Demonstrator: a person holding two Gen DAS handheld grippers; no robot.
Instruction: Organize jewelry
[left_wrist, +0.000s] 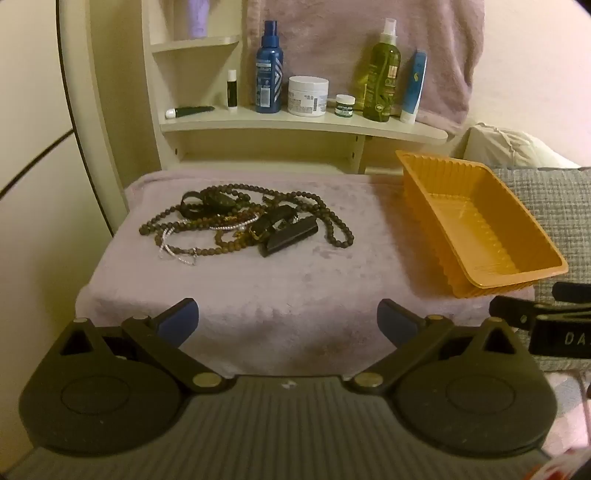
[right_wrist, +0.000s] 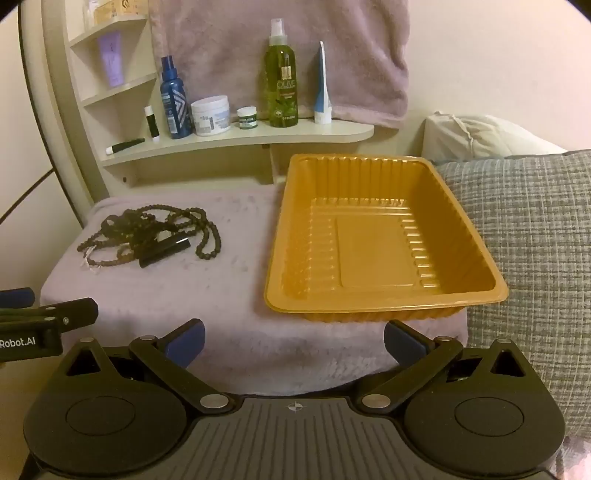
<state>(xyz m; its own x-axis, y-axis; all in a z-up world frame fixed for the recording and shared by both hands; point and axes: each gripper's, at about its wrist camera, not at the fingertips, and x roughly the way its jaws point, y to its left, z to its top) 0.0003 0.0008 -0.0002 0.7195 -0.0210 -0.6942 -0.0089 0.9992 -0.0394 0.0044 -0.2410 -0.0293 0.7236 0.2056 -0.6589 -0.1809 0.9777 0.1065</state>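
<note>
A tangled pile of jewelry (left_wrist: 240, 223) lies on a lilac cloth-covered surface (left_wrist: 258, 288): dark bead necklaces, a silvery chain, black straps and a black clip. It also shows in the right wrist view (right_wrist: 151, 236) at the left. An empty orange plastic tray (left_wrist: 476, 229) sits on the right of the cloth, large in the right wrist view (right_wrist: 373, 236). My left gripper (left_wrist: 288, 321) is open and empty, at the cloth's near edge, short of the pile. My right gripper (right_wrist: 293, 341) is open and empty, just before the tray's near rim.
A cream shelf (left_wrist: 295, 123) behind the cloth holds bottles, jars and tubes. A lilac towel (left_wrist: 369, 44) hangs above it. A grey woven cushion (right_wrist: 528, 251) lies right of the tray. The other gripper shows at each view's edge.
</note>
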